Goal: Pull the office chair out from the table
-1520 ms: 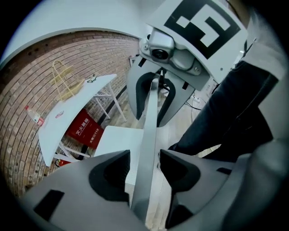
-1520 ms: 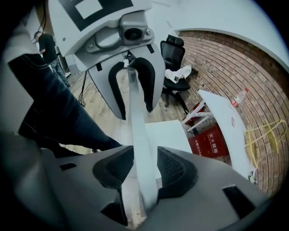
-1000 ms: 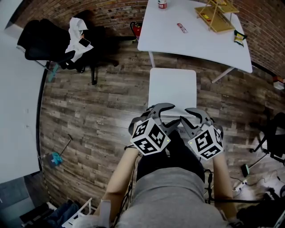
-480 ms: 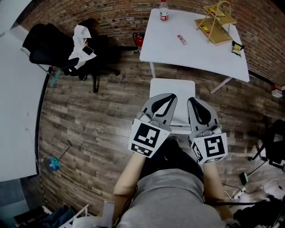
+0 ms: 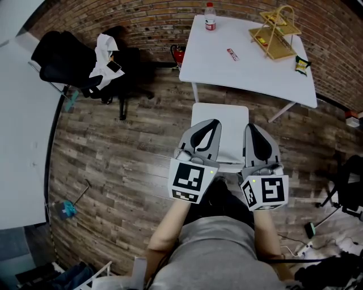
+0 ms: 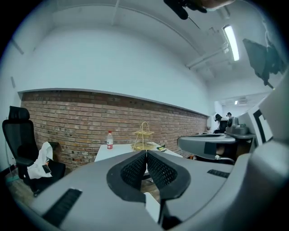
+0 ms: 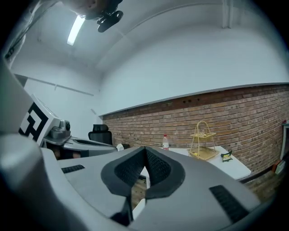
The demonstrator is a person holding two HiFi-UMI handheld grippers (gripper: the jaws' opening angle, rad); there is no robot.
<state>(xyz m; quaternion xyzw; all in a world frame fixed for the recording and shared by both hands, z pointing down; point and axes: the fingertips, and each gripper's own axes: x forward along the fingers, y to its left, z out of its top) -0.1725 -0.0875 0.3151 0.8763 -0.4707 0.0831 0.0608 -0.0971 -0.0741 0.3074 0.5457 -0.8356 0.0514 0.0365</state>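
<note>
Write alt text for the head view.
From above, a person holds the left gripper and right gripper side by side, jaws just closed on nothing, over a white square seat by a white table. A black office chair draped with white cloth stands upper left.

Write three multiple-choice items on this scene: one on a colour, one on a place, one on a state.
1. What colour is the tiered rack?
A. golden yellow
B. blue
C. black

2. Where does the bottle stand?
A. in the rack
B. on the white table
C. under that table

3. How do the left gripper and the right gripper stand?
A. both wide open
B. both clamped on the bottle
C. both shut, empty

Key:
1 A: its wire frame shows golden yellow against the tabletop.
2 B: it stands upright near the table's far edge, apart from the rack.
3 C: in each gripper view the pads meet with nothing between them, having just closed.
</note>
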